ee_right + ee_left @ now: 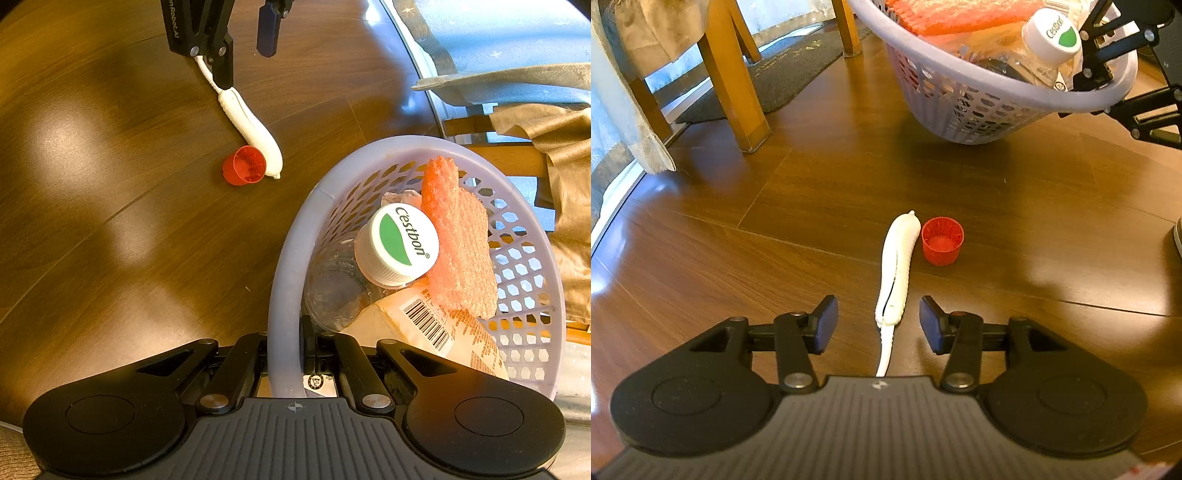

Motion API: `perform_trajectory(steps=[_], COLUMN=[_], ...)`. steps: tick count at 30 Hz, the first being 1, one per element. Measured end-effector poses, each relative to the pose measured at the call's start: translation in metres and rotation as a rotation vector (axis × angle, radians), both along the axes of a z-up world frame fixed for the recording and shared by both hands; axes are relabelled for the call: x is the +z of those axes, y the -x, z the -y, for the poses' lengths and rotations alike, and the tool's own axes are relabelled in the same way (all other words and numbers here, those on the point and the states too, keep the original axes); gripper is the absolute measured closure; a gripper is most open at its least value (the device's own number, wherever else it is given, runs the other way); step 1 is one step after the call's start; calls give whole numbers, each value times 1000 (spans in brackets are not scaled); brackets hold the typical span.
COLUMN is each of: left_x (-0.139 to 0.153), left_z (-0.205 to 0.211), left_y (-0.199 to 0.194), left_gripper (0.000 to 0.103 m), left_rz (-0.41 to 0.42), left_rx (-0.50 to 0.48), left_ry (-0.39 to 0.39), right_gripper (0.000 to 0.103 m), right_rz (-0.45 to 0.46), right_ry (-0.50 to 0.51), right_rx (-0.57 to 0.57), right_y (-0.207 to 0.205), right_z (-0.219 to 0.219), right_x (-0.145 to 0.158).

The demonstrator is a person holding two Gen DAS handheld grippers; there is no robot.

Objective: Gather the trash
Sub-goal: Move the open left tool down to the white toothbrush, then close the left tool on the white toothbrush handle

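Observation:
A long white ribbed plastic piece (899, 258) lies on the wooden floor, with a small red cup-shaped cap (942, 240) touching its far end. My left gripper (879, 312) is open and low, one finger on each side of the white piece's near end. Across the floor, my right gripper (286, 352) is shut on the rim of the lavender basket (291, 258). The basket holds a clear bottle with a white Cestbon cap (397, 245), an orange foam pad (460, 243) and a barcoded wrapper (424, 325). The right wrist view also shows the white piece (251, 125), red cap (244, 165) and left gripper (245, 55).
Wooden chair legs (733, 85) stand at the far left on the floor beside a dark mat (775, 74). A pale curtain (620, 122) hangs along the left edge. The tip of a shoe (1178, 236) shows at the right edge. Bare floor lies between the cap and the basket (960, 96).

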State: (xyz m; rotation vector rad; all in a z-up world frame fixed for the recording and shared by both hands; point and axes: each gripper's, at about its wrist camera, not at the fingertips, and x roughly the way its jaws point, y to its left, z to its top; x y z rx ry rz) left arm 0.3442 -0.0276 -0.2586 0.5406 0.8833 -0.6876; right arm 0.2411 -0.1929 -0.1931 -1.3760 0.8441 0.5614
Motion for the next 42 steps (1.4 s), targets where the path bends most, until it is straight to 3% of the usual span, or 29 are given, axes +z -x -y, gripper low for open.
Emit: perform_trajectory(steps=[13,19,34,42], left_x=[-27,-36,-44,-44], left_z=[7,15,20,18], left_y=[-7,-14,-23,-23], left_gripper=[59,65,70,83], left_rz=[-14,-35,-46,-55], left_rx=[-5,-3,9,11], left_ry=[5,5,1,7], right_gripper=[103,103,103,103], right_rz=[-1,-1,-6,-6], right_ry=[-2,-2,-6,-5], right_rx=[-2,-1,-7,-4], right_y=[0,-1,-5,-5], right_z=[-1,0,0,1], right_x=[0,1,-1,-1])
